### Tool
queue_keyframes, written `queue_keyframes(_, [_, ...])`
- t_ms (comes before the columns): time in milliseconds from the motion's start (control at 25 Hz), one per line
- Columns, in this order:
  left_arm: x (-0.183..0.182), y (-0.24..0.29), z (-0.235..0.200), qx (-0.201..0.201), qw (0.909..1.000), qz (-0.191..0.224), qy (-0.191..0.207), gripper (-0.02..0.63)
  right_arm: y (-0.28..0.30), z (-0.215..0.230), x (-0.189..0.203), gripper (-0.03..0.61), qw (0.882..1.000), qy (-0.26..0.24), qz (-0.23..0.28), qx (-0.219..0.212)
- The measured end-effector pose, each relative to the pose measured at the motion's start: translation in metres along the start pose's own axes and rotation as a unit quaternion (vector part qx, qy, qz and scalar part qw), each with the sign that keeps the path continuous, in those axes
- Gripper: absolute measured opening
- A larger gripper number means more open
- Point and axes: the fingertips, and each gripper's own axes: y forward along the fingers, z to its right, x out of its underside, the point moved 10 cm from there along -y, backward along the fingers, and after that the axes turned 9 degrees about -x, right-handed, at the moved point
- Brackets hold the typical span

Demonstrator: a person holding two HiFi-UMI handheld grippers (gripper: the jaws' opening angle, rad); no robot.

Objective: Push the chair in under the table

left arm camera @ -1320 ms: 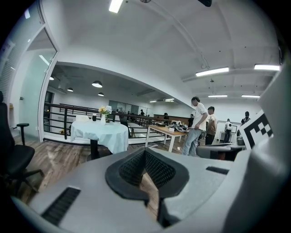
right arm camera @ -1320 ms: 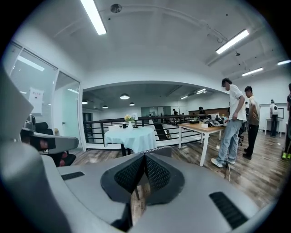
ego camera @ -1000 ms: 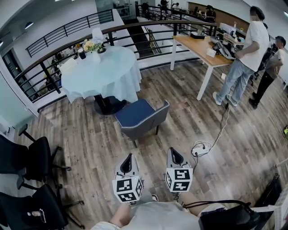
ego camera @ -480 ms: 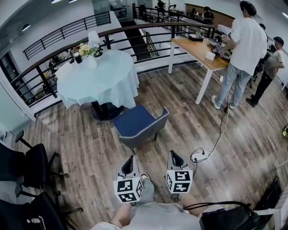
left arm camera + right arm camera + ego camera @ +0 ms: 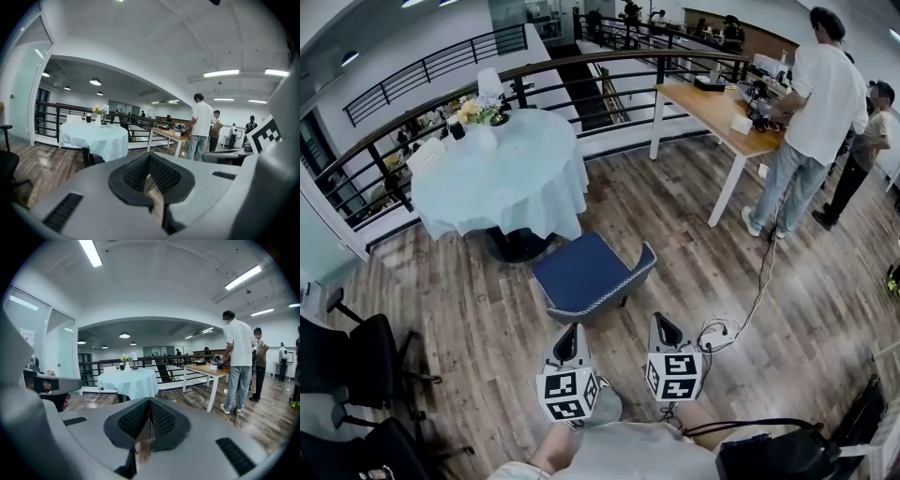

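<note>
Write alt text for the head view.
Both shut and empty, the left tongs and right tongs point at a blue chair standing just outside a cloth-covered round table. Wood floor; two people stand at a desk upper right.

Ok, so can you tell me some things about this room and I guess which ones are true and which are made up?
1. The blue chair is tucked in under the round table. False: it stands out on the floor, in front of the table.
2. The left claw and the right claw are both shut and empty. True.
3. There are flowers on the round table. True.
4. The round table wears a red cover. False: its cloth is pale blue.
5. Nobody else is in the room. False: people stand at the wooden table.
</note>
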Motion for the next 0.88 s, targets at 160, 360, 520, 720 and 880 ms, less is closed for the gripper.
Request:
queue_keyframes(160, [-0.006,0.025,-0.009,-0.001,0.9999,-0.010,-0.003,-0.003,0.025,0.004,-0.010,0.017,1.000,0.000,-0.006,-0.002])
queue_keyframes(360, [-0.012,0.057,-0.022,-0.001,0.9998,-0.019,-0.011,-0.003,0.060,0.008,-0.019,0.017,1.000,-0.002,-0.020,-0.005])
queue_keyframes(520, [-0.022,0.088,-0.035,-0.003,0.9996,-0.021,-0.018,-0.003,0.095,0.009,-0.033,0.017,1.000,-0.007,-0.021,-0.010])
queue_keyframes(720, [-0.035,0.120,-0.047,-0.008,0.9995,-0.023,-0.021,-0.003,0.133,0.011,-0.051,0.017,0.999,-0.011,-0.021,-0.021])
queue_keyframes(880, [-0.041,0.145,-0.054,-0.011,0.9993,-0.025,-0.024,-0.003,0.158,0.016,-0.060,0.017,0.999,-0.008,-0.024,-0.028])
